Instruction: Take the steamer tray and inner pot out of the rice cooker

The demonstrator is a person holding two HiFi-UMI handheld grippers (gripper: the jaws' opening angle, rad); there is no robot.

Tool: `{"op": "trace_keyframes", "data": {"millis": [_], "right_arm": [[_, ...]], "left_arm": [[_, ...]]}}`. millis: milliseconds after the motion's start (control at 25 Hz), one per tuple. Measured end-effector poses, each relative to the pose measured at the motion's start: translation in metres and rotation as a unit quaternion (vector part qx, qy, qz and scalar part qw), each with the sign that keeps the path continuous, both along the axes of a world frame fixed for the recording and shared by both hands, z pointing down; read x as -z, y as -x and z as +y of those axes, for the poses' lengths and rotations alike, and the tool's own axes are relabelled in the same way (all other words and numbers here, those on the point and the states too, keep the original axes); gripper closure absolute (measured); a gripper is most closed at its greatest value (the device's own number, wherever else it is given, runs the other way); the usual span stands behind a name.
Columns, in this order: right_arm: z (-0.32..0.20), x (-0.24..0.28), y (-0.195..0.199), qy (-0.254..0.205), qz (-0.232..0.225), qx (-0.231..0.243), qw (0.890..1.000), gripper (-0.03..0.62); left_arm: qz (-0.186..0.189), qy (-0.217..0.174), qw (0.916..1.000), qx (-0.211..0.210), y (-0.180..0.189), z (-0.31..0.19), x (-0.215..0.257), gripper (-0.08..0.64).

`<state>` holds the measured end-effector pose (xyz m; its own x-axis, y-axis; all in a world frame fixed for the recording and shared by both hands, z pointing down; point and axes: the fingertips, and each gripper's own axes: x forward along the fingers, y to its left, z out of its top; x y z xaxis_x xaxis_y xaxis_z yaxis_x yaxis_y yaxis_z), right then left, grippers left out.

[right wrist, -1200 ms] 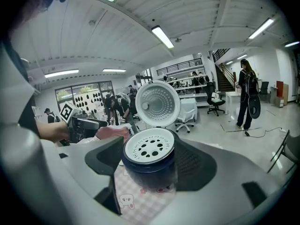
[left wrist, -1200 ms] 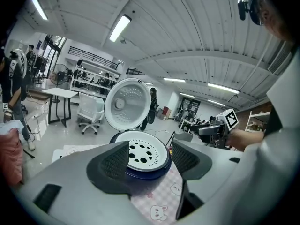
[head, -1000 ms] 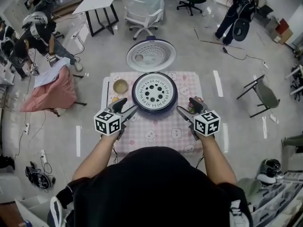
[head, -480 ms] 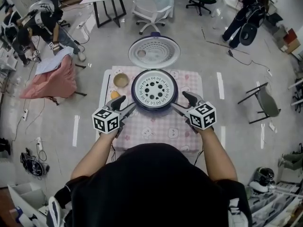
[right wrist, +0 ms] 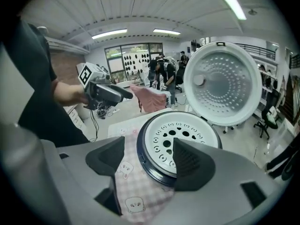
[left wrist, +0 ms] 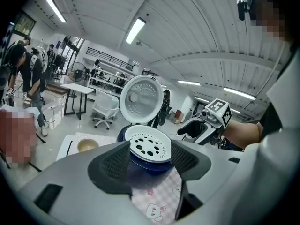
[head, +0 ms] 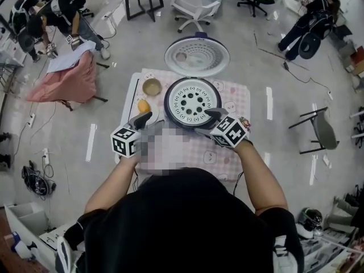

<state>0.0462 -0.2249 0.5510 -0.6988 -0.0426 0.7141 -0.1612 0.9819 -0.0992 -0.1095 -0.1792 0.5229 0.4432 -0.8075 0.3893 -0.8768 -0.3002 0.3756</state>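
The dark blue rice cooker (head: 168, 108) stands on the table with its lid (head: 197, 56) swung open behind it. A white perforated steamer tray (head: 192, 100) sits in its top and also shows in both gripper views, tray (left wrist: 149, 145) and tray (right wrist: 180, 137). My left gripper (head: 151, 121) is open just left of the cooker's front. Its jaws have just been closing a little, with nothing between the pads. My right gripper (head: 208, 121) is open at the front right rim, with one finger (right wrist: 191, 162) over the tray's near edge.
The table wears a pink checked cloth (head: 227, 152). A tan bowl (head: 152, 87) and an orange item (head: 144, 106) lie left of the cooker, and a small colourful object (head: 244, 122) lies right of it. Chairs, a table and people stand further off.
Both grippers have moved in toward the cooker. The right one rolled and swung inward onto the front right rim. The left one crept forward and down.
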Motion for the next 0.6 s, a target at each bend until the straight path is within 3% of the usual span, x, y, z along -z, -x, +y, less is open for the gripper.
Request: {"op": "trace_keyframes", "data": {"millis": [240,600], "right_arm": [[0.017,-0.029,0.014,-0.012,0.081,0.075,0.994,0.259],[0.016,-0.062,0.028,0.000,0.132,0.129,0.983,0.262]], "left_arm": [[0.004,0.011,0.9999,0.010,0.007,0.002,-0.009,0.275],[0.012,0.021,0.9995,0.020,0.016,-0.001,-0.017,0.275]]}}
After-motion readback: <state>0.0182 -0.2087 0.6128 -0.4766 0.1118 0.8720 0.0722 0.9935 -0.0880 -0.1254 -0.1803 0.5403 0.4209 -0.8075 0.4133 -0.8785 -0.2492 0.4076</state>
